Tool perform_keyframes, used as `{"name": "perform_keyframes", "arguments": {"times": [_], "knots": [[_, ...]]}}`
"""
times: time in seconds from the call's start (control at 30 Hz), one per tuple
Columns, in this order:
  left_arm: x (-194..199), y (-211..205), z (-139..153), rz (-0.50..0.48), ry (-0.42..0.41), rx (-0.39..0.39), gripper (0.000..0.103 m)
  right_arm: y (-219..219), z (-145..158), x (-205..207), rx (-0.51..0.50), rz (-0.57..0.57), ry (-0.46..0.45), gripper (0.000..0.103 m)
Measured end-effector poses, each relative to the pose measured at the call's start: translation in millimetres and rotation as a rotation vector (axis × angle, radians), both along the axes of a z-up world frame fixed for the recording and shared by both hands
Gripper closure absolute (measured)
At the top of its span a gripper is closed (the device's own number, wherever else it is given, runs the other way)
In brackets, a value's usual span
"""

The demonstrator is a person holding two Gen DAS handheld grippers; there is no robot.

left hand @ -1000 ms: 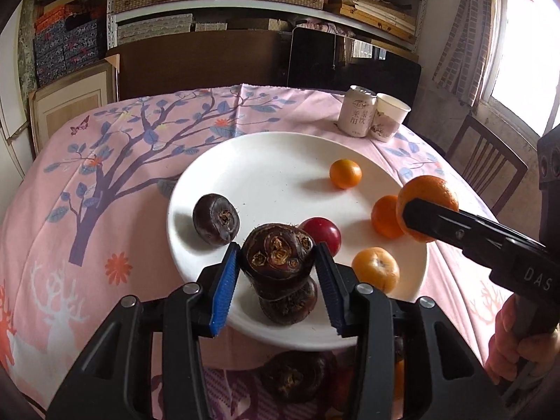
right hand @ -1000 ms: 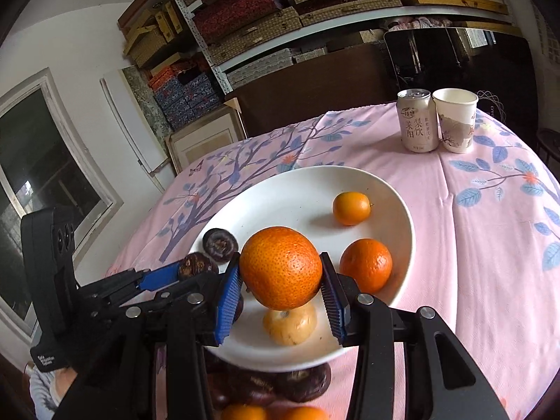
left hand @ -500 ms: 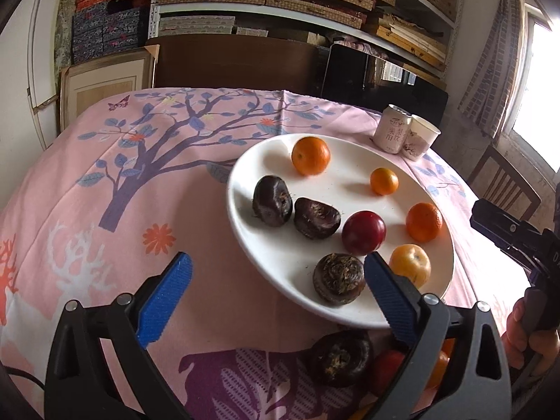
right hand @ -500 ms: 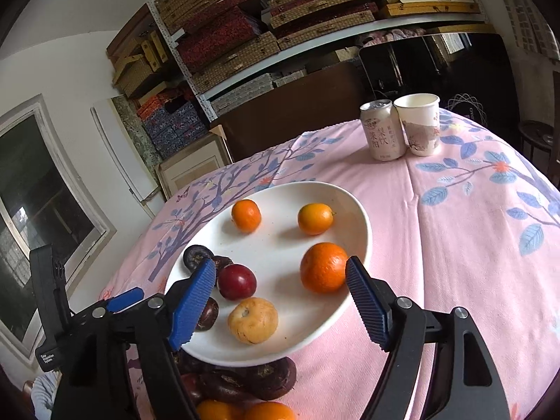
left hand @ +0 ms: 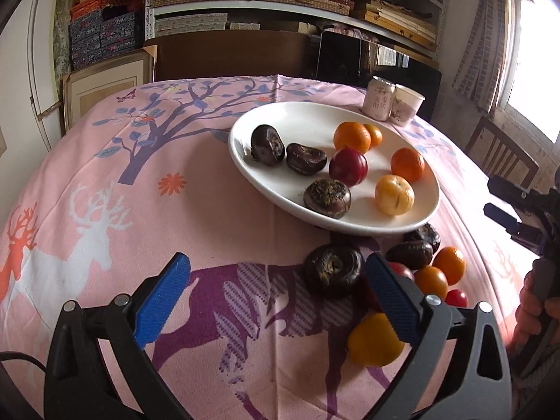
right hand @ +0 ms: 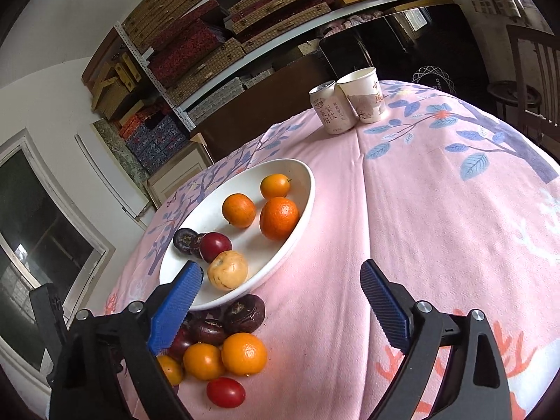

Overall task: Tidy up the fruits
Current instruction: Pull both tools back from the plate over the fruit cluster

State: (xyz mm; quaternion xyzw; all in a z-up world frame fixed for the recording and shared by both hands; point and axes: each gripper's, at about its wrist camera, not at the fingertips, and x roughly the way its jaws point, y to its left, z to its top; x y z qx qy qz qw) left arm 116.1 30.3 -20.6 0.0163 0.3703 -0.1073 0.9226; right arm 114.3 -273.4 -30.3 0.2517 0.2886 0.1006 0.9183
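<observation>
The white plate [left hand: 245, 161] holds eight fruits: three dark water chestnuts [left hand: 327, 197], three oranges [left hand: 351, 137], one red plum [left hand: 348, 167] and one yellow fruit [left hand: 394, 194]. On the pink tablecloth [left hand: 105, 182], just beside the near rim of the plate, lies a loose pile [right hand: 224, 346] of more chestnuts, small oranges and red fruits; some are hidden, so I cannot count them exactly. Beyond the plate stand one can [right hand: 332, 110] and one paper cup [right hand: 364, 96], touching. The left gripper [left hand: 278, 301] is wide and holds nothing. The right gripper [right hand: 280, 311] is opening, also with nothing between its pads.
</observation>
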Motion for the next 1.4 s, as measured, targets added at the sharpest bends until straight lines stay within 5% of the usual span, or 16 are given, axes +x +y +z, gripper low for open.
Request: {"name": "perform_keyframes", "arguments": {"times": [0.4, 0.63, 0.8, 0.97, 1.03, 1.17, 1.4], "knots": [[22, -11, -14, -0.028, 0.086, 0.040, 0.004, 0, -3, 4, 0.001, 0.004, 0.036, 0.010], [41, -4, -24, -0.065, 0.163, -0.074, 0.004, 1, -6, 7, -0.002, 0.006, 0.052, 0.009], [35, 2, -22, -0.086, 0.139, -0.010, 0.004, 1, -7, 7, 0.001, 0.003, 0.056, 0.009], [23, 29, -12, 0.100, 0.061, 0.102, 0.004, 0, -7, 7, 0.006, 0.004, 0.054, 0.009], [20, 36, -9, 0.132, 0.047, 0.083, 0.004, 0, -7, 7, 0.007, 0.007, 0.052, 0.009], [15, 30, -4, 0.061, 0.022, 0.020, 0.004, 0, -7, 7, 0.006, 0.010, 0.048, 0.009], [27, 3, -22, 0.009, 0.107, 0.147, 0.004, 4, -7, 7, -0.005, 0.033, 0.059, 0.009]]}}
